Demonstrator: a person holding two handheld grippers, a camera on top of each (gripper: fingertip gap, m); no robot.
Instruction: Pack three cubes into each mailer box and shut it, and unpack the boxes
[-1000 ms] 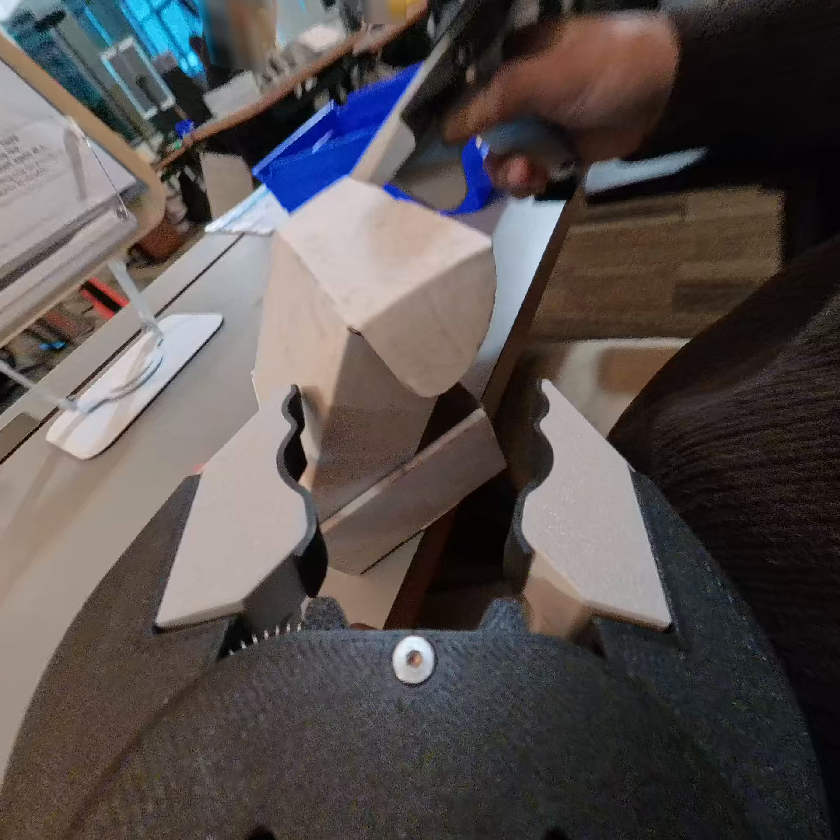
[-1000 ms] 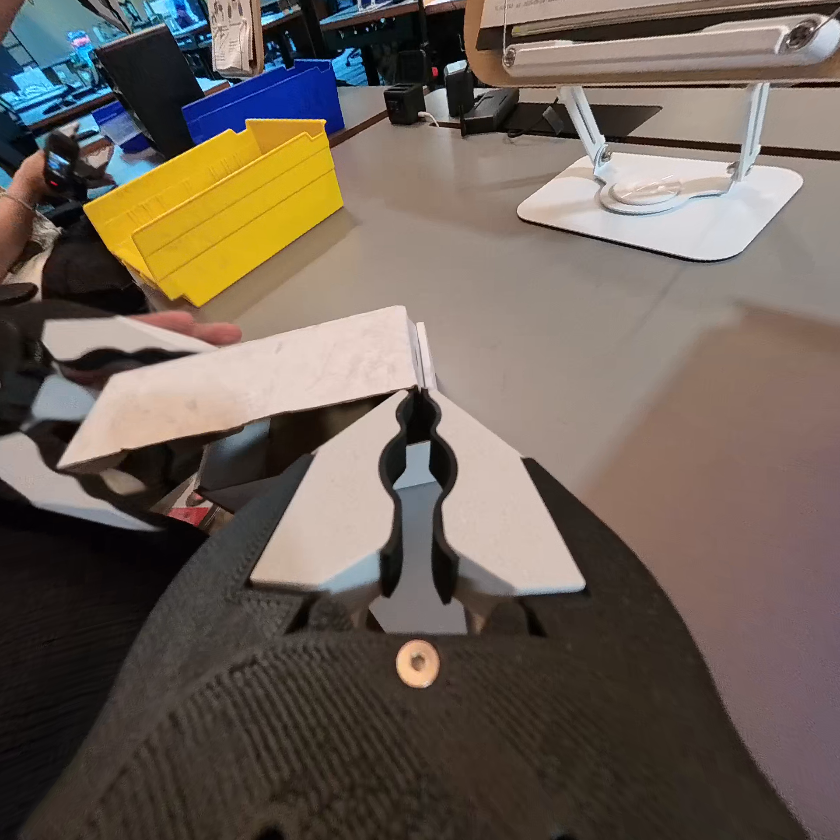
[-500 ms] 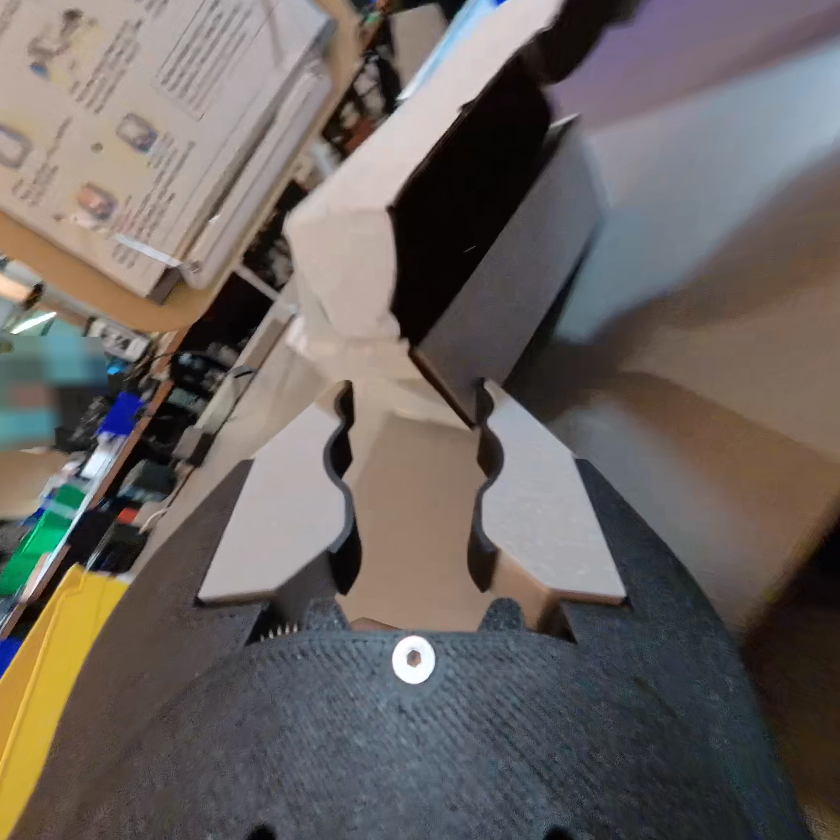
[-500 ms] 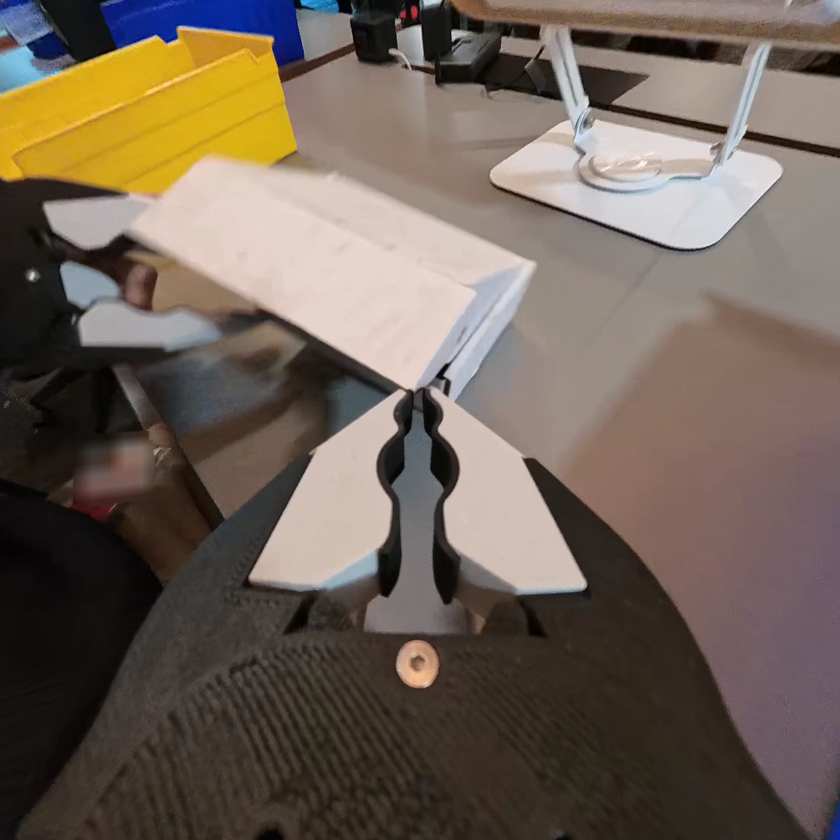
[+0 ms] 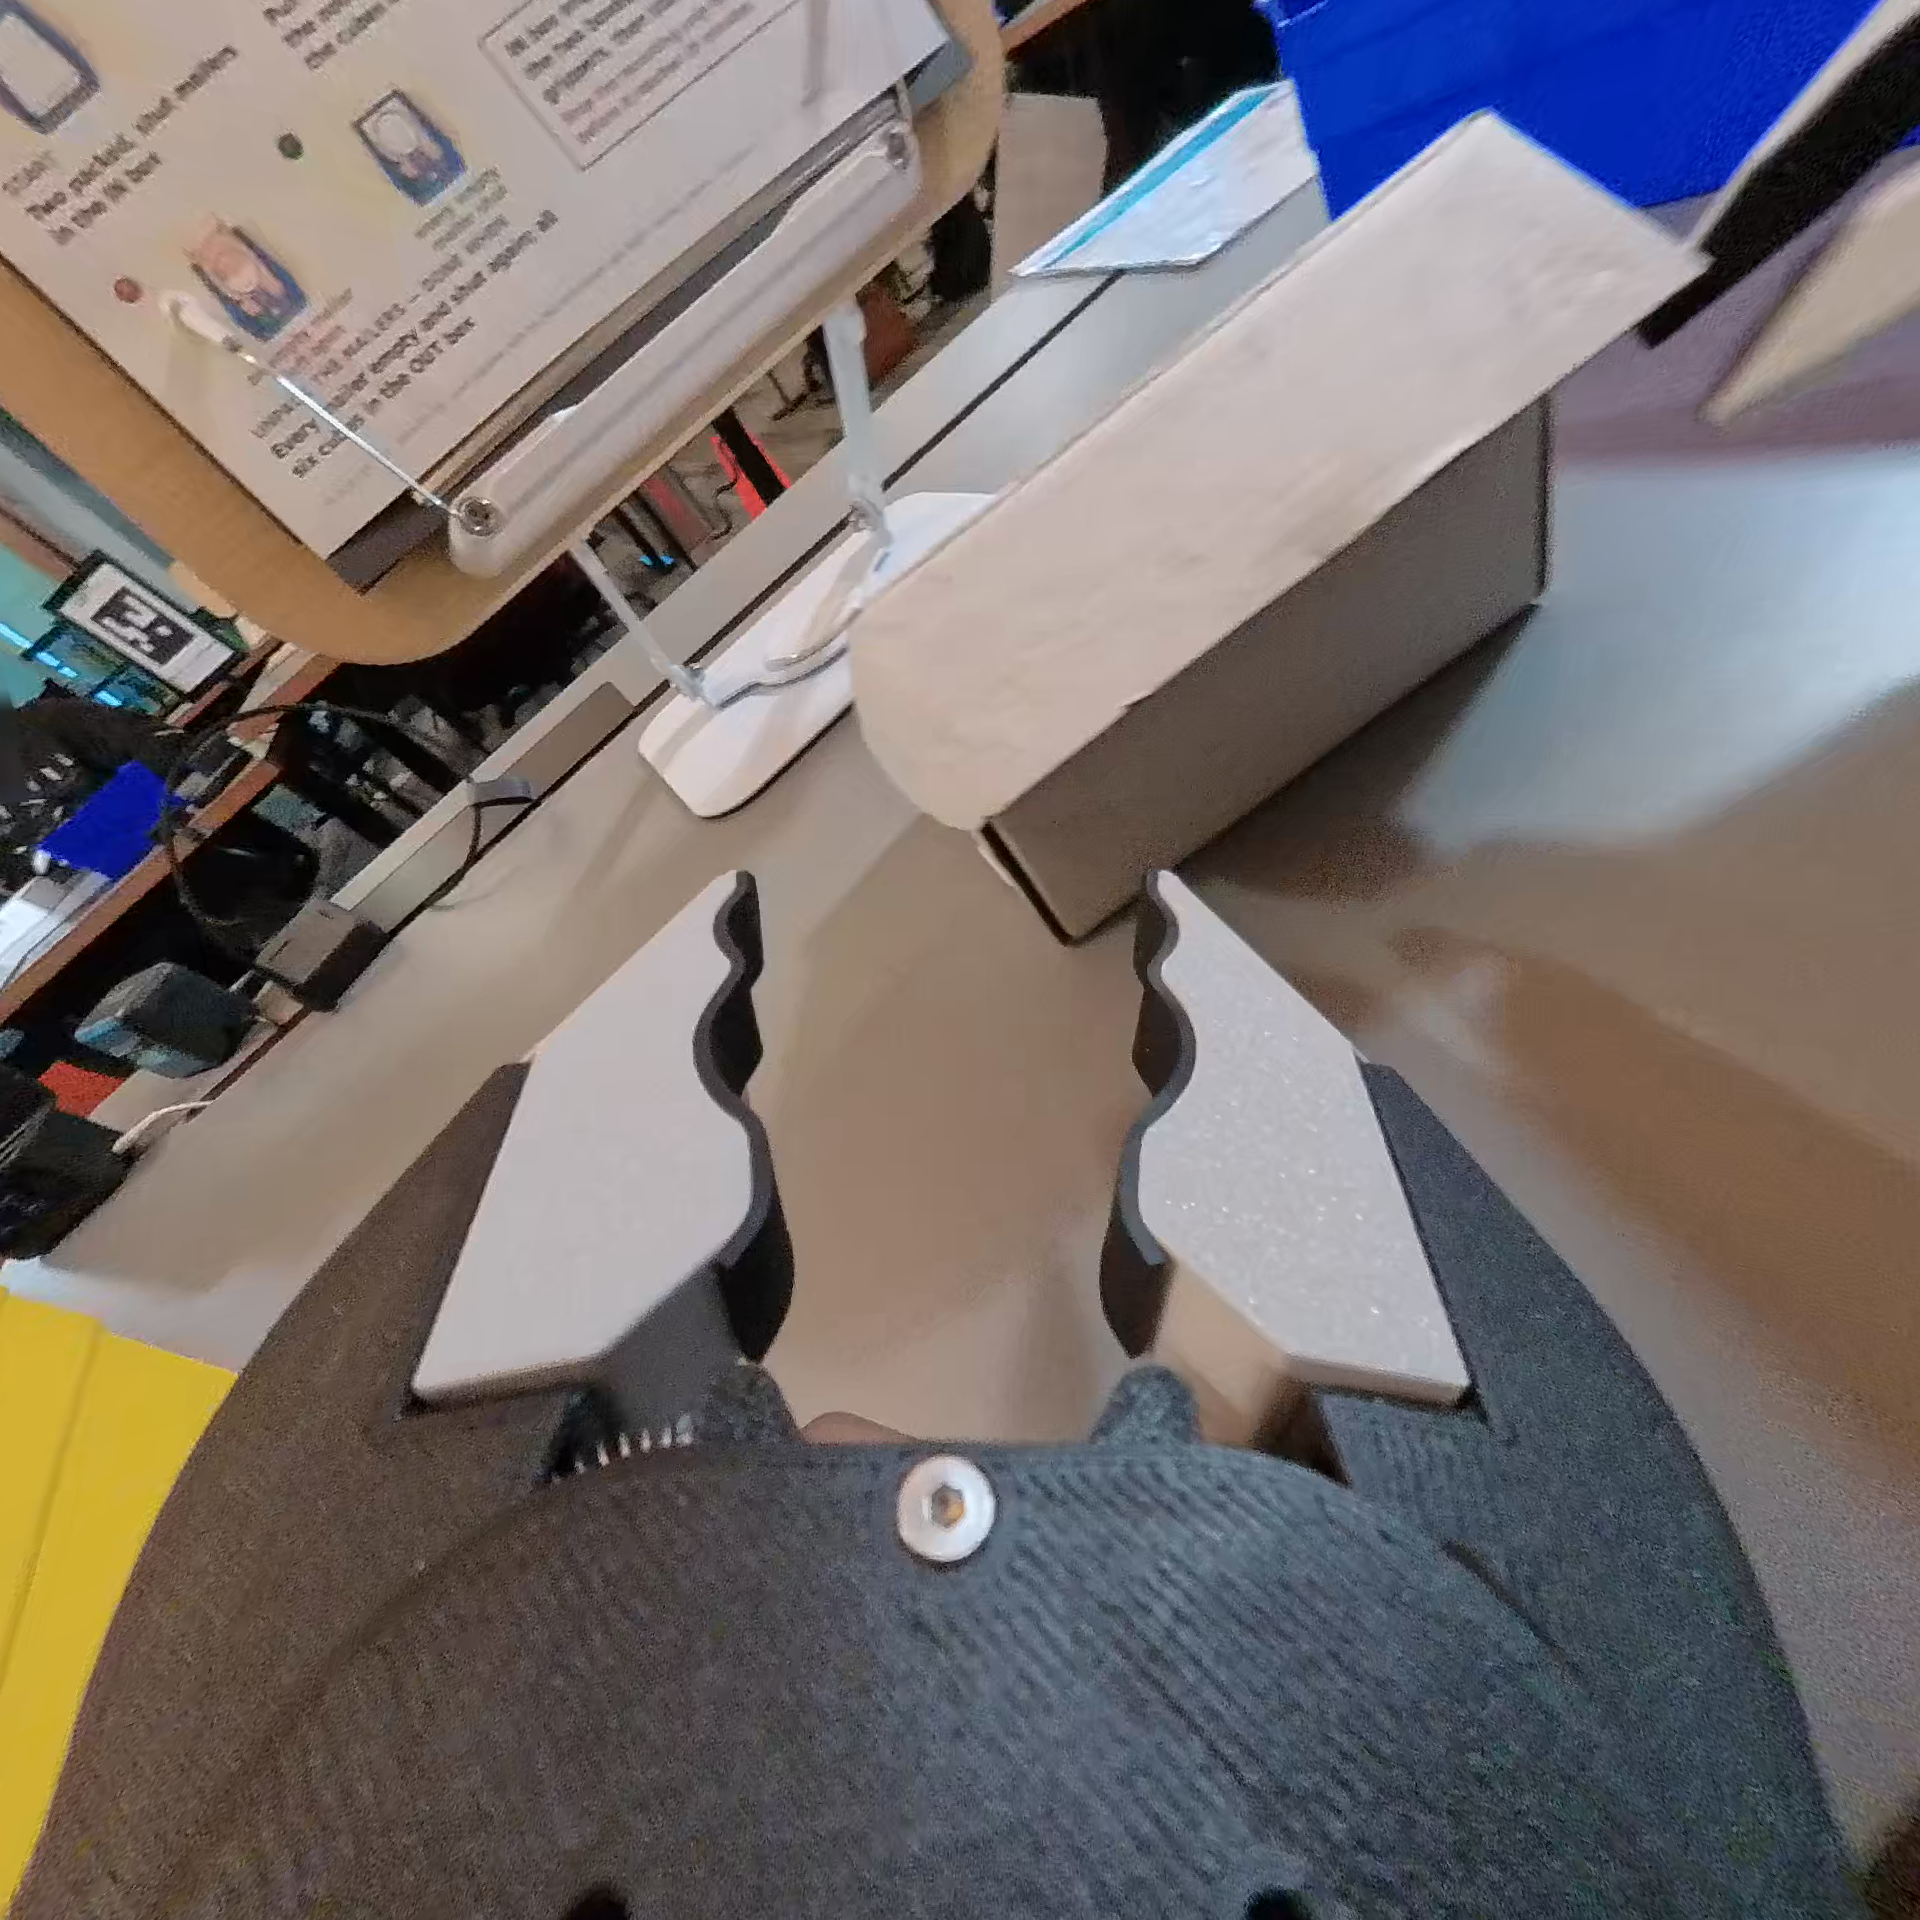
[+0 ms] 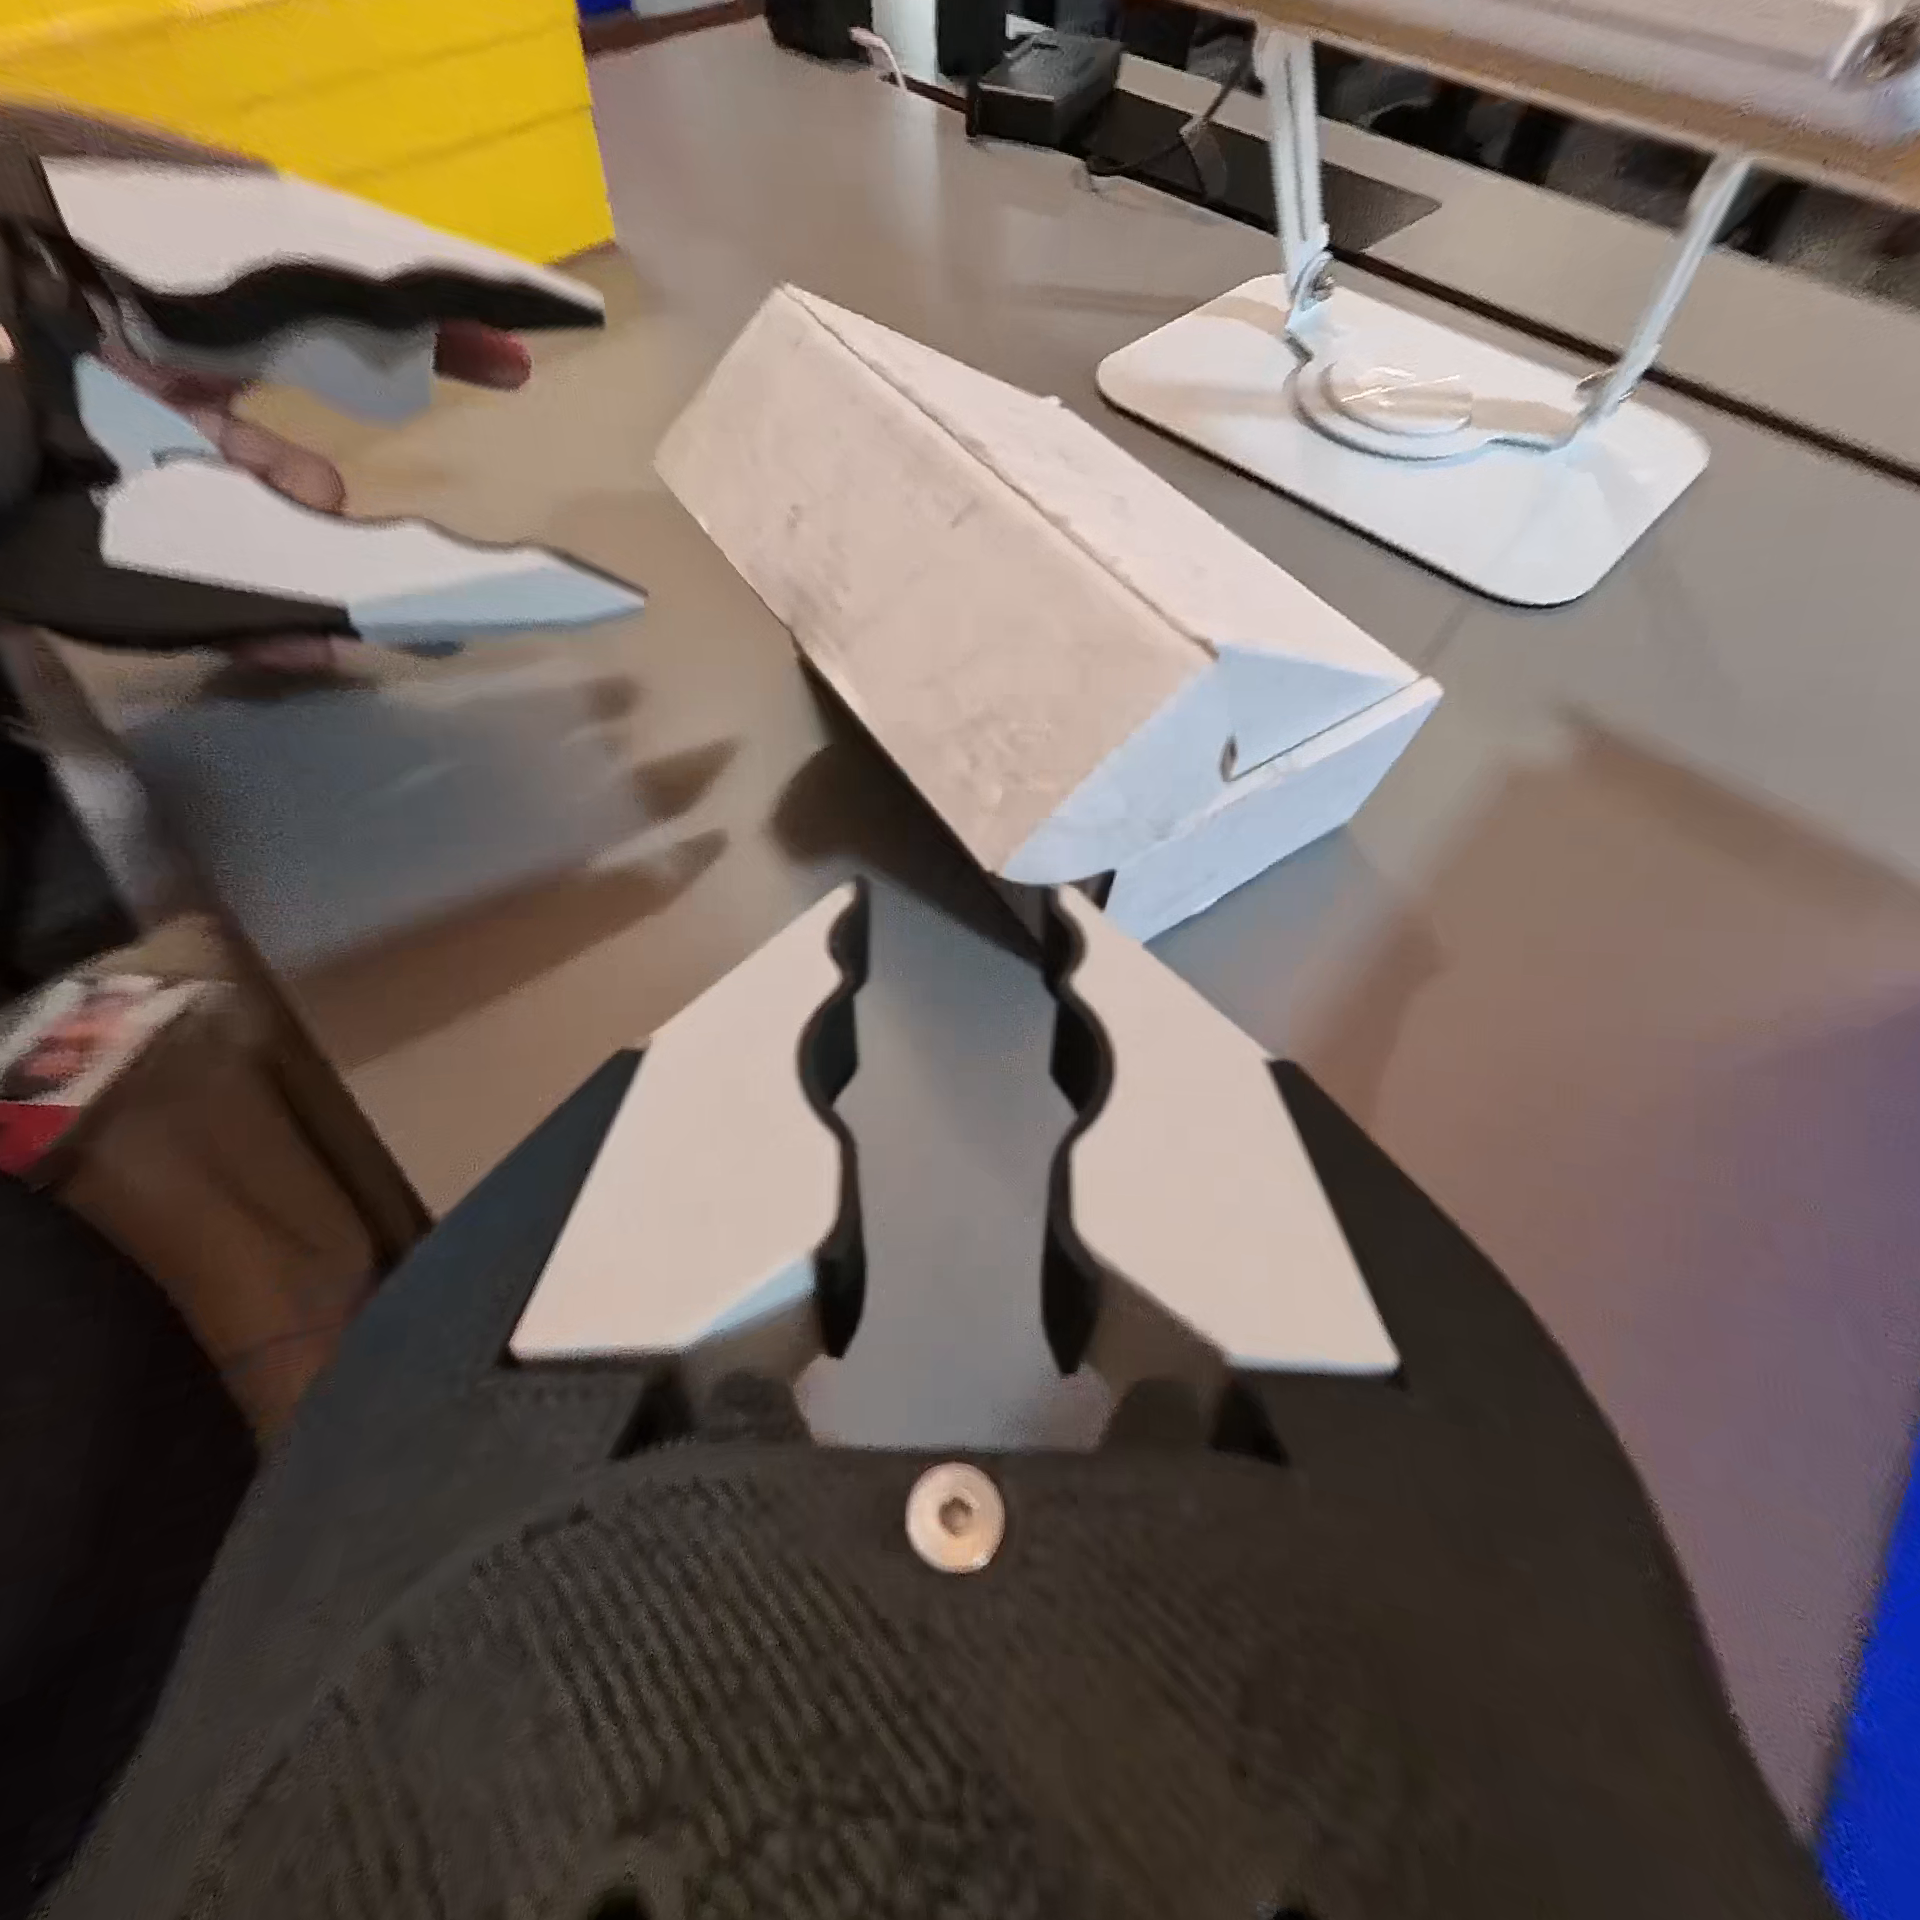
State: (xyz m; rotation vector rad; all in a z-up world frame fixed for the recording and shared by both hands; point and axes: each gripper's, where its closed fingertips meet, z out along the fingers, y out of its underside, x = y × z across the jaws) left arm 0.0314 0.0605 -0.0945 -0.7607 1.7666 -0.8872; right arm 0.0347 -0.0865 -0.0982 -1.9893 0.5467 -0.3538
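**Closed mailer box set on the surface**

The grey surface is occupied by a closed white mailer box. Just before it, the left gripper and right gripper are both held apart, with nothing gripped.

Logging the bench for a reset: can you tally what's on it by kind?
Mailer box: 1
Yellow bin: 1
Blue bin: 1
White stand: 1
Total: 4; no cubes in view.
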